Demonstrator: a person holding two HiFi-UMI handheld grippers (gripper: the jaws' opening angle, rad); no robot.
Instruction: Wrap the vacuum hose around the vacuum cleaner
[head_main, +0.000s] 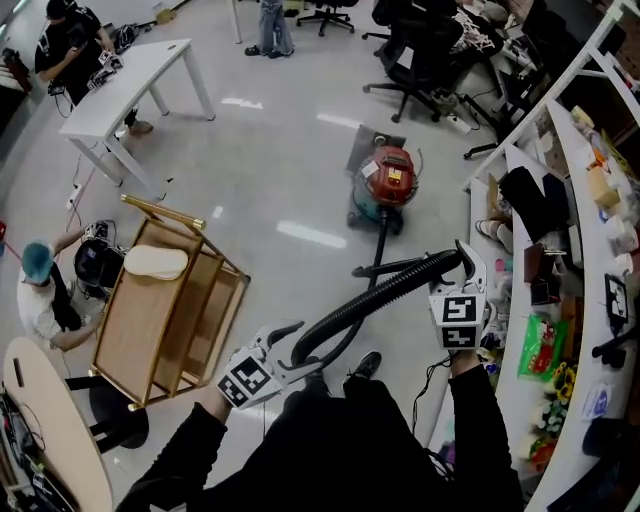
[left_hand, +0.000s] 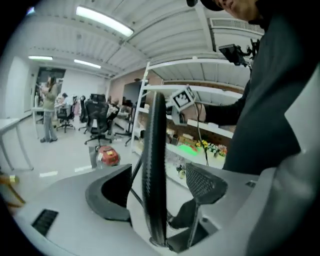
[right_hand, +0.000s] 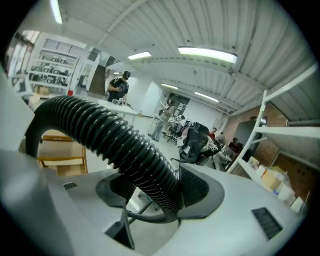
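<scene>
glossy floor (head_main: 300, 150); hose (head_main: 385, 290) bend partly hidden behind left gripper (head_main: 298, 348).

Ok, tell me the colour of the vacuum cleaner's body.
The vacuum cleaner is red on top, teal below; head view best.

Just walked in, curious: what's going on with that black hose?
A person holds a gripper in each hand, the black vacuum hose strung between them. The right gripper clamps it; the left gripper has its jaws apart around it. The red vacuum cleaner sits on the floor ahead, nothing wrapped yet.
</scene>
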